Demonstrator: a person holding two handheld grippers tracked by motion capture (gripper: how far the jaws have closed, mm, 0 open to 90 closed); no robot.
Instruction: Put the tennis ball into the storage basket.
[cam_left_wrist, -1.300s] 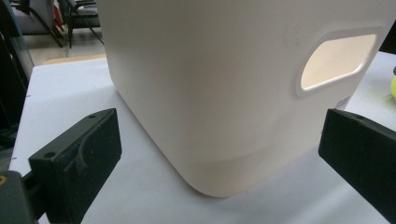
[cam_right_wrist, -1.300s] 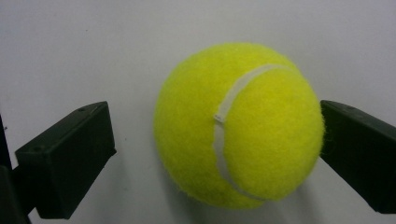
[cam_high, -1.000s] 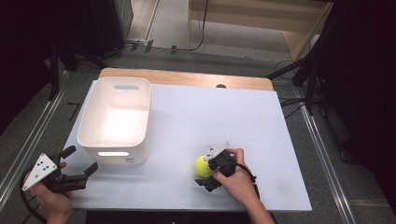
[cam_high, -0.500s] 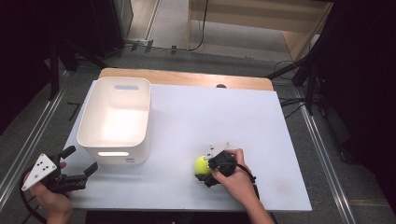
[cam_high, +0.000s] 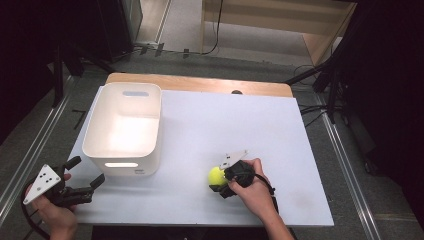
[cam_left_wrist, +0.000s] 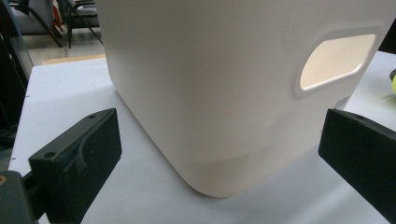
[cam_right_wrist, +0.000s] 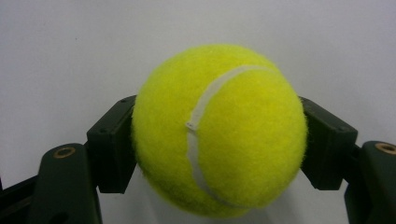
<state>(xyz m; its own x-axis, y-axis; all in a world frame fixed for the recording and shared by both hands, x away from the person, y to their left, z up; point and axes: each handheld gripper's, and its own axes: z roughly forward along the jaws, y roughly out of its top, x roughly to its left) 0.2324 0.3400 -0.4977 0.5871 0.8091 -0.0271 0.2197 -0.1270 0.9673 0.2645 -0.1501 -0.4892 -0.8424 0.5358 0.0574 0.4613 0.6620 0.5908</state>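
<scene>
White tabletop (cam_high: 210, 125) carries a bin (cam_high: 124, 131) at left; low and right of centre, the right gripper (cam_high: 221, 183) clasps a tennis ball (cam_high: 216, 175) across its middle. Light, fuzzy, springy: judged an easy hold. Left gripper (cam_high: 82, 187) gapes empty.

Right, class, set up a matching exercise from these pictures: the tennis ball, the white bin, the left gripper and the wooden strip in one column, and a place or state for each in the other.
Things:
1. tennis ball
2. white bin
3. left gripper
4. wooden strip

Places or states:
A. open, holding nothing, beside the bin's near corner
B. along the table's far edge
C. clamped between the right gripper jaws
D. standing on the table's left side

Pairs: 1-C, 2-D, 3-A, 4-B
</scene>
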